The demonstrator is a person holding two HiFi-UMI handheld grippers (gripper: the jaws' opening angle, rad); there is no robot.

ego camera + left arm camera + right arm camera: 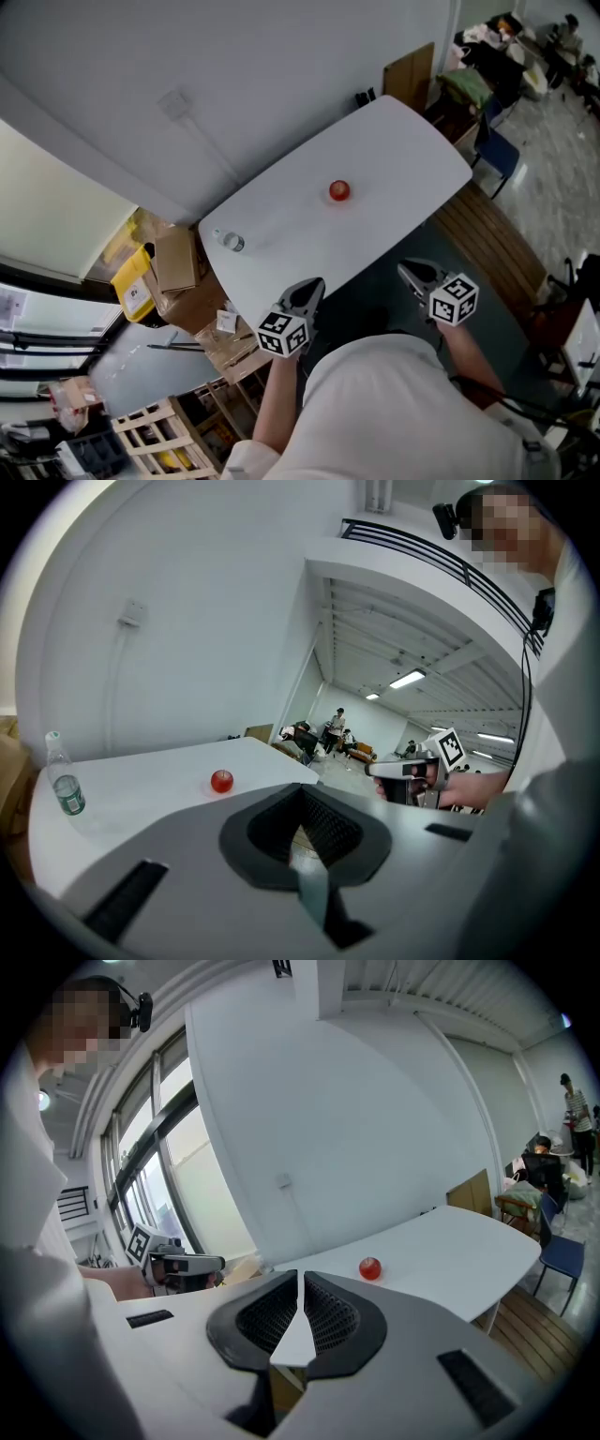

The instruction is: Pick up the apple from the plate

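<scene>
Apple: small and red, the apple (339, 190) sits alone near the middle of the white tabletop (403, 141), with nothing touching it.
Left tongs: the left tongs (302, 797) are closed, the dark ribbed pads are together and nothing is between them. They are held at the near edge of the tabletop, well apart from the apple and pointing towards it.
Right tongs: the right tongs (300, 1281) are closed too, with the pads meeting at a thin seam and nothing gripped. They are held off the tabletop on the near side, well apart from the apple.
Cubes: each pair of tongs carries a cube (283, 334) with square black-and-white marker patterns; these are coded blocks, not words.
Bottle: a clear bottle (231, 242) with a white cap stands upright near the left end of the tabletop, well apart from the apple. Its label band is too small to read.
Yellow box: the yellow box (137, 289) on the floor to the left has a white label with dark print too small to read.
Cardboard box: a brown cardboard box (174, 260) lies just beside the yellow one, its top plain.
Wall: the white wall (234, 56) behind the tabletop carries a socket (174, 101) with a cable running down from it.
Chair: a blue chair (497, 150) stands past the right end of the tabletop.
</scene>
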